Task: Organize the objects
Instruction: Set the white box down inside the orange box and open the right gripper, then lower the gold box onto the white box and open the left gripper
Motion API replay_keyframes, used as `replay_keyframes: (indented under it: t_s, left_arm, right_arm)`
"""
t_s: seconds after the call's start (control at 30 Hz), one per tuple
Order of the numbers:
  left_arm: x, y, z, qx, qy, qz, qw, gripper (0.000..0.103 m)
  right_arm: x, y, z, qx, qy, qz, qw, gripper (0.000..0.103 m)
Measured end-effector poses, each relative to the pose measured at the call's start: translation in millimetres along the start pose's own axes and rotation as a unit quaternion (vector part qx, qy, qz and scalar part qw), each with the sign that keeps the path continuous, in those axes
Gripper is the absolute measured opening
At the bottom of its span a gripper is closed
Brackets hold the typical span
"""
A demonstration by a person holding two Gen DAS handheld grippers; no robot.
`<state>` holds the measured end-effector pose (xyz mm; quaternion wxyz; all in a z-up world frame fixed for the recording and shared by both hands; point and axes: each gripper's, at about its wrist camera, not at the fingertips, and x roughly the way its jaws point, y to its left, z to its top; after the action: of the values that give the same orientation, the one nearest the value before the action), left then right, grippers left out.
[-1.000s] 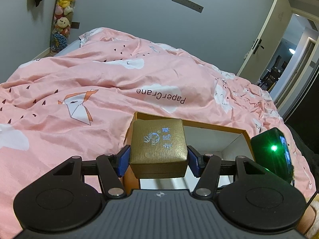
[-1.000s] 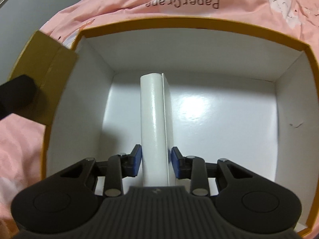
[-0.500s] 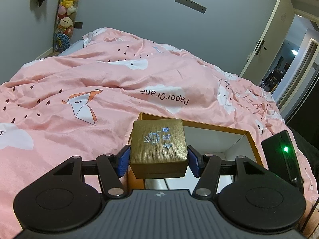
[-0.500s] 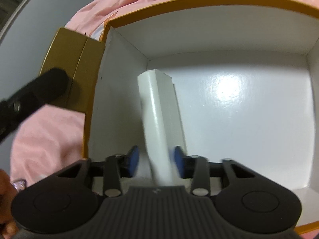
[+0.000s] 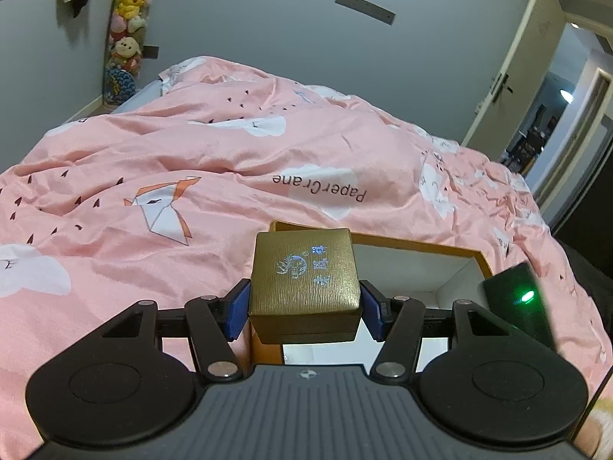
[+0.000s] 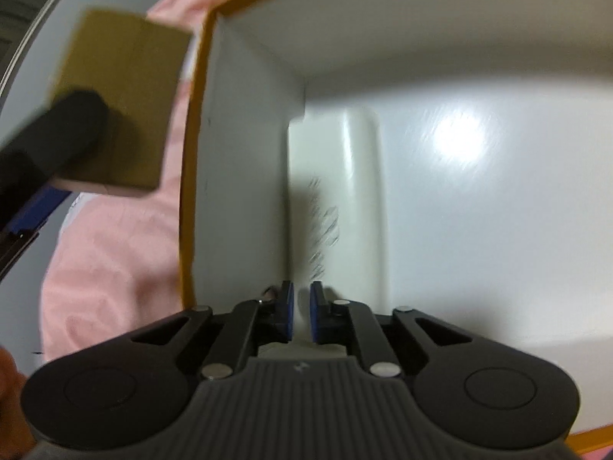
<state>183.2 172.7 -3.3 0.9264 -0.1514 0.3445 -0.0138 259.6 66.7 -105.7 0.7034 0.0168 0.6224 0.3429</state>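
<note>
My left gripper (image 5: 304, 306) is shut on a small gold box (image 5: 304, 280) with a blue emblem, held above the near left corner of the orange-rimmed open box (image 5: 421, 247). In the right wrist view, the white box (image 6: 337, 191) lies flat on the white floor of the orange-rimmed box (image 6: 191, 153), by its left wall. My right gripper (image 6: 301, 312) hovers above the white box with its blue pads nearly together and nothing between them. The gold box (image 6: 115, 115) shows blurred at upper left, outside the wall.
The orange-rimmed box sits on a bed with a pink duvet (image 5: 191, 176). Plush toys (image 5: 126, 30) hang by the far wall. A door (image 5: 517, 76) stands open at the right. The right gripper's body with a green light (image 5: 517, 303) is beside the box.
My right gripper has let go of the white box, which now lies flat on the box floor, and its pads have closed together. The left gripper still holds the gold box.
</note>
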Motion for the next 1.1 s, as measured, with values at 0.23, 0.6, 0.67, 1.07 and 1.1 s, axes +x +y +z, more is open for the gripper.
replay_keyframes:
  t_s: [0.23,0.6,0.67,1.07,1.1]
  left_arm:
    - [27.8,-25.3,4.8,0.074,0.050,0.001,0.9960,0.067]
    - [93.6,-51.3,26.3,0.116,0.165,0.030,0.9789,0.067]
    - [102.6,-53.1,29.7,0.118,0.182,0.043,0.9752,0.067]
    - [139.3,-57.7,35.4,0.125,0.230,0.094,0.9606,0.068]
    - [139.6,-59.6,34.8,0.135,0.226,0.097,0.9598,0.069]
  right_arm:
    - [-33.8,-31.5,13.3,-0.014,-0.038,-0.036,0.999,0.012]
    - [-45.6,-53.3,31.3,-0.090,-0.084,-0.015,0.992,0.013]
    - [-43.8,-55.2,35.9,-0.091,-0.092,-0.014,0.991,0.013]
    - [-17.0,-59.5,54.1,-0.090,-0.085,0.035,0.992,0.013]
    - [-16.1,-59.3,55.1,-0.089,-0.087,0.038,0.991,0.013]
